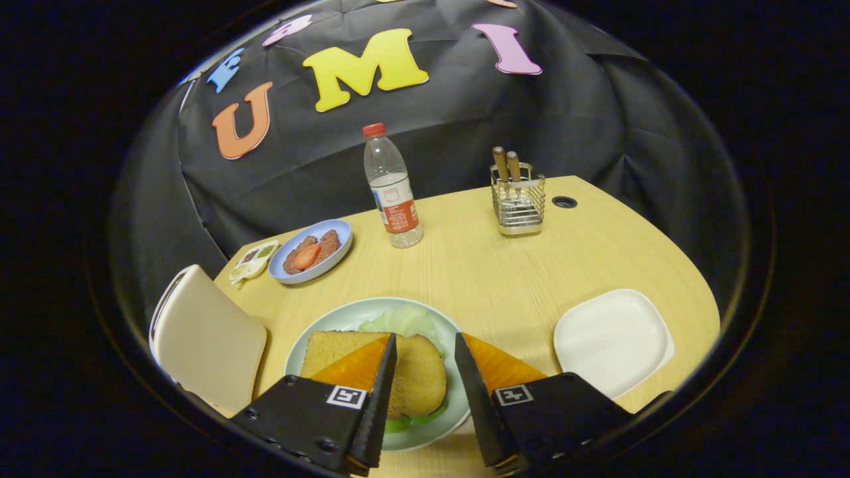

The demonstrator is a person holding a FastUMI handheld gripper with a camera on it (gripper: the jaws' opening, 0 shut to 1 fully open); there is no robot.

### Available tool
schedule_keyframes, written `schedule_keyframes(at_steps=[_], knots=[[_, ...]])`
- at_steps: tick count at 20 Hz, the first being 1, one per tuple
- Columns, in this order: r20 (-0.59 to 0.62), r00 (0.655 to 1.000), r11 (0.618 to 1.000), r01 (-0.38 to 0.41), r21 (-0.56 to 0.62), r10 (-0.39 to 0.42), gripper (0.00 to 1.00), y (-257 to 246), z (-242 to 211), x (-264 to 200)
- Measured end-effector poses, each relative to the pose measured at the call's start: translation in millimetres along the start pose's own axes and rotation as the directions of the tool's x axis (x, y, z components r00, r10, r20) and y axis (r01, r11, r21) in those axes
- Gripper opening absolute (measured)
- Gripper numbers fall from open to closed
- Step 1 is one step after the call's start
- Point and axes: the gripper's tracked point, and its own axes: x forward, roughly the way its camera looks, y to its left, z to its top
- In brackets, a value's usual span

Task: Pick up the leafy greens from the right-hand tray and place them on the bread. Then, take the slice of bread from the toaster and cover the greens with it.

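Note:
A pale green plate (330,318) lies on the wooden table just under my fingers. On it a toasted bread slice (418,375) rests flat on top of leafy greens (404,321), which stick out beyond the bread and at its near edge. My gripper (425,340) hovers over the plate, open, its fingers spread to either side of the bread's right half and not pressing on it. The white toaster (207,338) stands left of the plate. The white square tray (614,342) on the right holds nothing.
A blue plate (344,234) with meat patties and a tomato slice sits beyond the toaster, a small sauce dish (254,260) beside it. A water bottle (393,192) and a wire utensil holder (518,202) stand at the back. A cable hole (564,202) is at the far right.

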Motion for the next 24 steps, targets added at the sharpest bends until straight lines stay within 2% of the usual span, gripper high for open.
schedule_keyframes(at_steps=[3,6,9,13,18,24], knots=[[0.038,0.999,0.999,0.034,-0.013,-0.033,0.58,-4,9,-13],[0.1,0.994,0.999,0.049,-0.02,-0.046,0.66,-2,20,-42],[0.19,0.979,0.996,0.079,-0.032,-0.071,0.83,0,34,-79],[0.267,0.962,0.997,0.066,-0.031,-0.055,0.85,15,42,-134],[0.415,0.909,0.994,0.083,-0.078,-0.043,0.93,29,49,-214],[0.541,0.841,0.986,0.083,-0.146,0.01,0.96,44,24,-297]])
